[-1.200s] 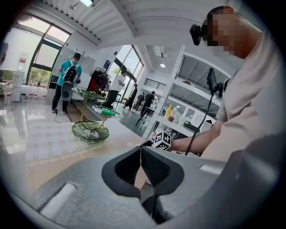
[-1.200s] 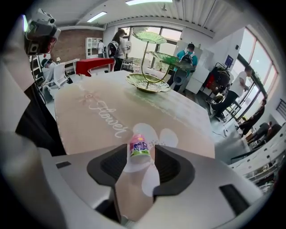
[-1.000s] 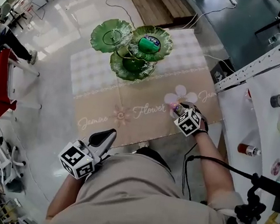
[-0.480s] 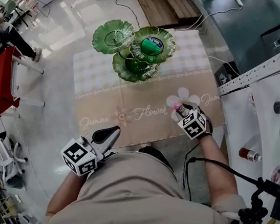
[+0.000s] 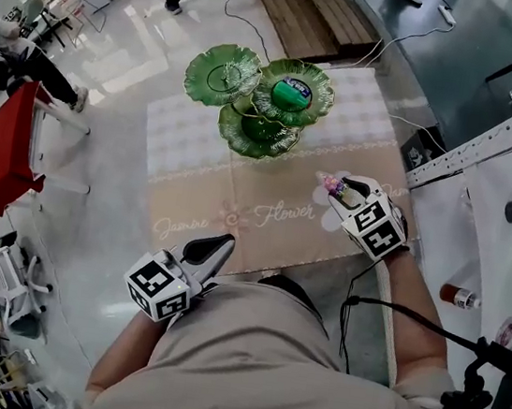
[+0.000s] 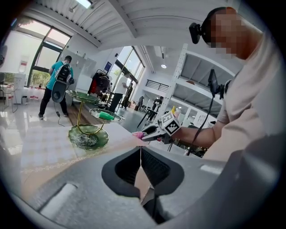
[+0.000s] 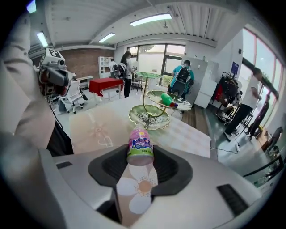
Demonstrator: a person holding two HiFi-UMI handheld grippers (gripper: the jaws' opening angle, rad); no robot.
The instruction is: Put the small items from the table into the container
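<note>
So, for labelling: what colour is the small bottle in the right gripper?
The small plastic bottle is pink with a blue-green label; clearest in right gripper view.

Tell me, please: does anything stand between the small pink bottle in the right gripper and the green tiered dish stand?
Nothing visible does. The right gripper holds the pink bottle, and only bare tablecloth lies between it and the dish stand. Its lowest dish, the nearest, looks empty.

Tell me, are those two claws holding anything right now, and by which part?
The right gripper grips a small pink bottle across its lower body, cap pointing away. The left gripper is shut and empty.
</note>
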